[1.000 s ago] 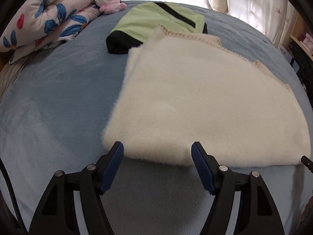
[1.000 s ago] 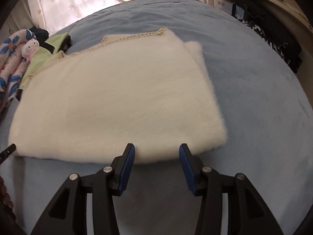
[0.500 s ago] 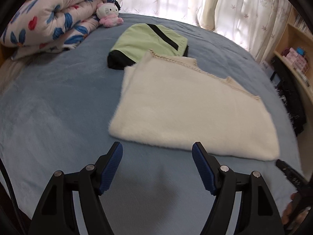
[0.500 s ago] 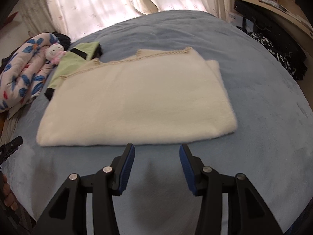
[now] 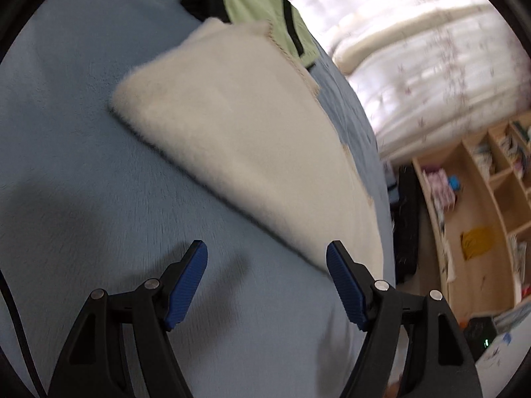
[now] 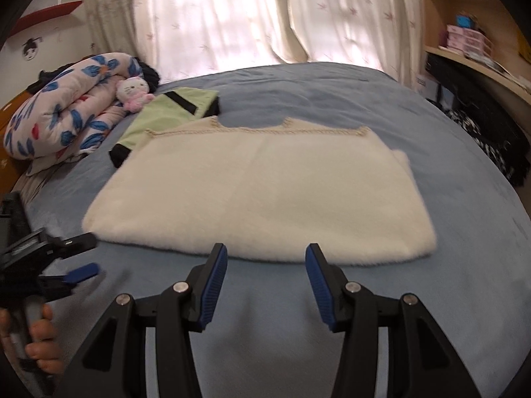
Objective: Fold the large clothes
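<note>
Tongs on both sides stand apart with nothing between them: the left tongs [image 5: 267, 262] gape wide, the right tongs [image 6: 266, 267] less so. A folded cream garment [image 6: 265, 195] lies flat on the blue bed [image 6: 464, 172], just ahead of the right tongs and ahead-right of the left. Beyond it lies a green garment [image 6: 166, 112].

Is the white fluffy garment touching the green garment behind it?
Touching. In the right wrist view the white fluffy garment lies with its far left corner over the green garment, hiding part of it; no blue bed cover shows between them there.
</note>
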Demonstrator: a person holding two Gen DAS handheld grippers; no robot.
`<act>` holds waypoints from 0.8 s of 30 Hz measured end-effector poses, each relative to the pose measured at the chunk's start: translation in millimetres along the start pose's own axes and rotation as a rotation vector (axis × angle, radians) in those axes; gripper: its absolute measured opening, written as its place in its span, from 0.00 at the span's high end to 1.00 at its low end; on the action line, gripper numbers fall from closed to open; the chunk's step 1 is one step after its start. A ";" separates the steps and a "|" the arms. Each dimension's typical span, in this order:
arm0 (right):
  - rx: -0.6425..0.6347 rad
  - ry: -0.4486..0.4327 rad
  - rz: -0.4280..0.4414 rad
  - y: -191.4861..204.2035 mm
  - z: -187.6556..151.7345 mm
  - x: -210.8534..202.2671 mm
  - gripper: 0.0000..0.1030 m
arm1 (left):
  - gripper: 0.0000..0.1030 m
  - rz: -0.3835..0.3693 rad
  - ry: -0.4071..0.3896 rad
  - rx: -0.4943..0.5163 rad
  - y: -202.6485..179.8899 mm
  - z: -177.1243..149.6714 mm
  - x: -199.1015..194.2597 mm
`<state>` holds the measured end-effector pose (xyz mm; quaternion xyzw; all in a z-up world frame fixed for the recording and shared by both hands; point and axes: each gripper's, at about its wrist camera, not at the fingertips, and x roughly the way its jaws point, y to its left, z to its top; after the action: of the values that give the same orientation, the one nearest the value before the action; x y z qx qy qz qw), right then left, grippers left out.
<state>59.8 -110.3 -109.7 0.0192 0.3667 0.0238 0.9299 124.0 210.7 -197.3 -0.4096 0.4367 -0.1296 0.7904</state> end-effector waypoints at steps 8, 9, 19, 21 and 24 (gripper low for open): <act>-0.029 0.010 0.025 10.2 7.8 32.4 0.52 | 0.30 -0.005 -0.063 -0.043 11.7 42.7 46.8; -0.027 0.015 0.029 10.6 9.0 37.0 0.52 | 0.30 -0.001 -0.066 -0.040 10.8 49.0 52.9; -0.039 0.044 0.012 15.1 36.2 82.3 0.56 | 0.77 0.060 -0.127 -0.072 4.5 101.3 70.3; -0.073 0.045 -0.008 22.6 49.7 94.8 0.73 | 0.79 0.061 -0.157 -0.061 1.0 96.1 64.5; -0.111 0.055 -0.014 34.8 67.1 115.7 0.82 | 0.80 0.112 -0.201 0.006 -17.3 91.7 56.4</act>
<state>189.0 -70.0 -137.6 -0.0357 0.3902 0.0382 0.9193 232.8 217.1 -191.2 -0.3931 0.3770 -0.0446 0.8374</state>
